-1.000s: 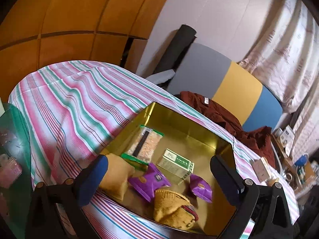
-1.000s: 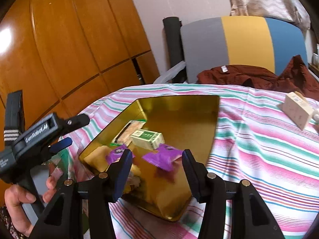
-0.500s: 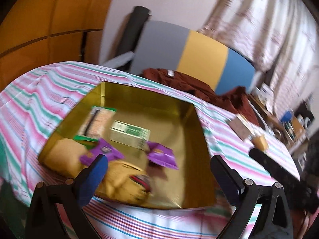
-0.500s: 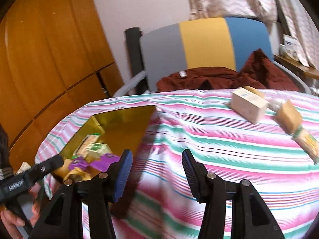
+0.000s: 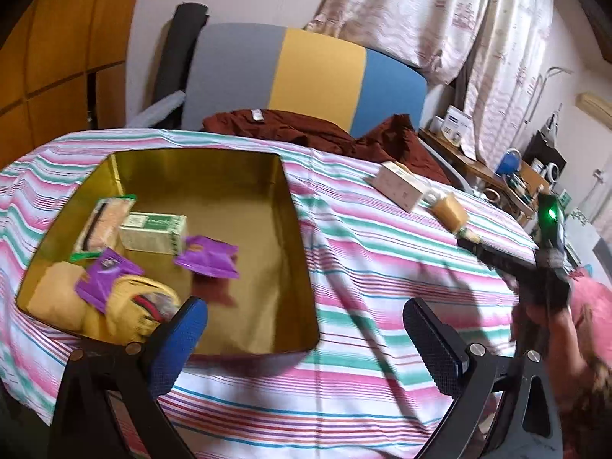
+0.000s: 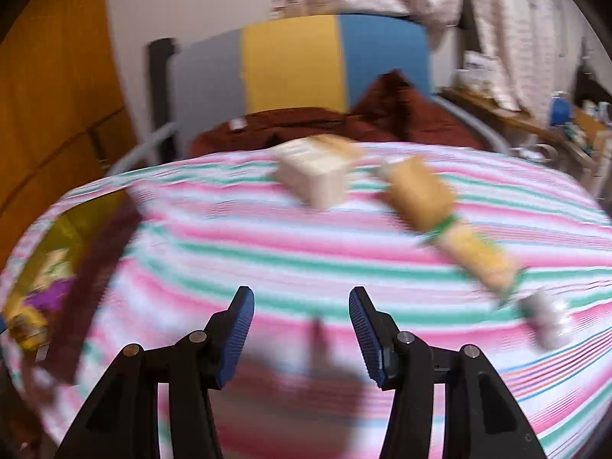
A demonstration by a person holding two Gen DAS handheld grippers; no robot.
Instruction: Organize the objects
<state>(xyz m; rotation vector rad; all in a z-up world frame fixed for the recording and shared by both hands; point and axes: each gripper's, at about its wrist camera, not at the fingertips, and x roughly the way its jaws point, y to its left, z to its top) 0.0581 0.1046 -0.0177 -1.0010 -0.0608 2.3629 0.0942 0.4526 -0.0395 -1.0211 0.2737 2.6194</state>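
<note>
Left wrist view: left gripper point(image 5: 306, 340) low in the frame, jaws spread wide and holding nothing, over the striped tablecloth point(image 5: 382, 267) just beside the near corner of the gold tin point(image 5: 298, 252). Inside the tin, at left of the frame: two purple packets point(image 5: 208, 256), a green-and-white box point(image 5: 153, 229), a clear sachet point(image 5: 107, 218) and tan pouches point(image 5: 130, 310). Outside the tin, toward upper right: a cream carton point(image 5: 399, 189) and, close beside it, a tan packet point(image 5: 449, 212). At right edge, the other tool and a hand point(image 5: 543, 302), partly cut off. Right wrist view, heavily blurred: right gripper point(image 6: 302, 329) at bottom centre, jaws parted and bare, nothing between the pads. Above it in mid-frame, well apart from the fingertips, the cream carton point(image 6: 317, 176); to its right the tan packet point(image 6: 419, 195), a yellow packet point(image 6: 478, 256) and a small pale wrapped item point(image 6: 550, 317), kind not clear. Tin only a sliver at far left. Probably the reach for a loose item still outside the tin. For a clean pick: choose one target, likely the carton; square the jaws across its narrower faces; check the present gap spans it, widening first if not; slow before contact so nothing skids on the cloth.
</note>
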